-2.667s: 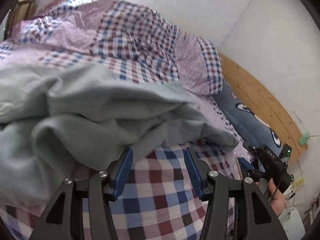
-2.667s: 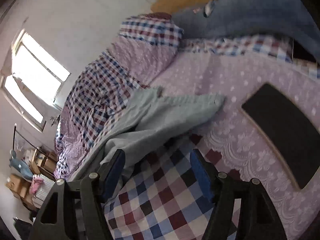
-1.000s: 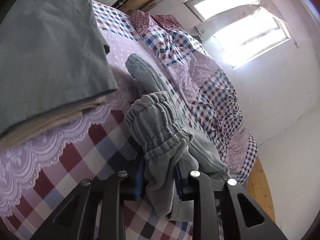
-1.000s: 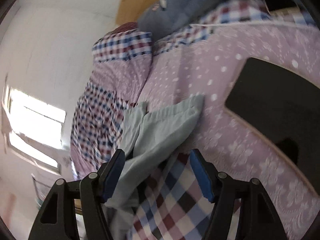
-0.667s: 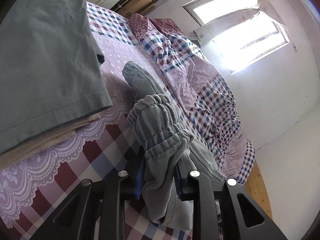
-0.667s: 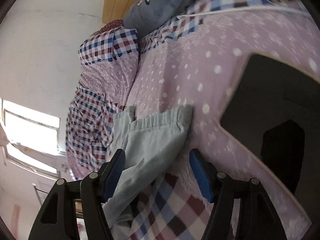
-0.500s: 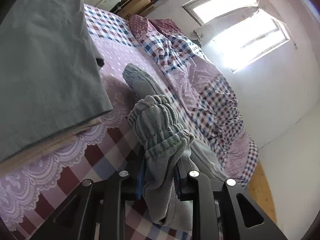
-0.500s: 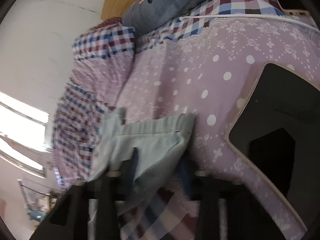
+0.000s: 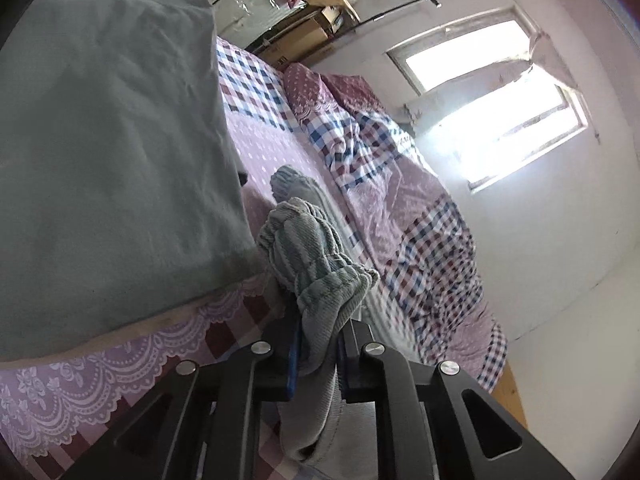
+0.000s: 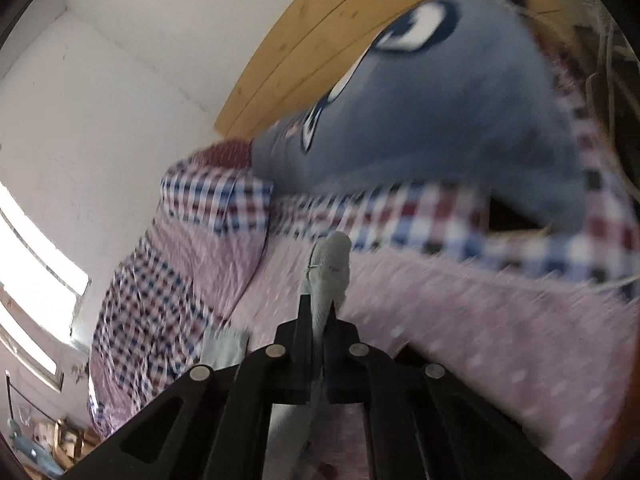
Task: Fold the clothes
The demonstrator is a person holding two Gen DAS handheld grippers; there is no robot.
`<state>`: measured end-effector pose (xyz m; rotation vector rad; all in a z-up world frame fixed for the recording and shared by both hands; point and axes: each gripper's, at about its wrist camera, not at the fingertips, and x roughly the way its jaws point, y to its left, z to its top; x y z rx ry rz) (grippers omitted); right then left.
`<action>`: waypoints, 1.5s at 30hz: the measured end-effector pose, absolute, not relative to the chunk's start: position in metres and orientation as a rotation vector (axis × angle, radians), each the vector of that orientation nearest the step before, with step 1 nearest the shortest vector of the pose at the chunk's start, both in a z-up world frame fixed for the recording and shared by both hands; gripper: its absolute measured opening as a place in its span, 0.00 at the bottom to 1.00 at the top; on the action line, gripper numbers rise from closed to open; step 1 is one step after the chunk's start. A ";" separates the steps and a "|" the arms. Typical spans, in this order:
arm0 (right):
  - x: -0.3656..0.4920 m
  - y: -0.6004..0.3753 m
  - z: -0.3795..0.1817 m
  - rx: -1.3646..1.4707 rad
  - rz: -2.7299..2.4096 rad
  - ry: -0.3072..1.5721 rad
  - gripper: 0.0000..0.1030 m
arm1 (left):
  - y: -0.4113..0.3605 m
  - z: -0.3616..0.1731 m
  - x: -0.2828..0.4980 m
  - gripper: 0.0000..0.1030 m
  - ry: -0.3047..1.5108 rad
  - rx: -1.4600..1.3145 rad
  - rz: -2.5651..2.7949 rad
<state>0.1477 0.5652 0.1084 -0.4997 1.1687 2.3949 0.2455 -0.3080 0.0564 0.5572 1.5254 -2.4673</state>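
The left gripper (image 9: 316, 354) is closing its jaws on a gathered, ribbed band of the grey garment (image 9: 316, 264), with bunched cloth rising above the fingers and more hanging below them. The right gripper (image 10: 318, 334) is pinching another edge of the same garment, jaws pressed together on a thin fold whose tip is poking up past the fingers. The garment is hanging between the two grippers over the bed (image 9: 280, 148), its far end trailing on the dotted sheet beside the checked quilt (image 9: 400, 200). A folded stack (image 9: 104, 160) is lying close on the left, and a blue pillow (image 10: 440, 120) is sitting by the headboard. The cloth looks soft, light and limp, so it is likely to sag and twist between the holds; the elastic band is thick and ridged, giving a firmer bite than the plain fabric. Holding it by the band's two ends would probably let it hang flat for folding, while the thin pinch on the right is the one more likely to slip.
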 end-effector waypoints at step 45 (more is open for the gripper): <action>0.243 0.647 0.024 -0.656 2.172 1.343 0.02 | -0.291 0.011 0.239 0.57 1.481 0.827 -2.360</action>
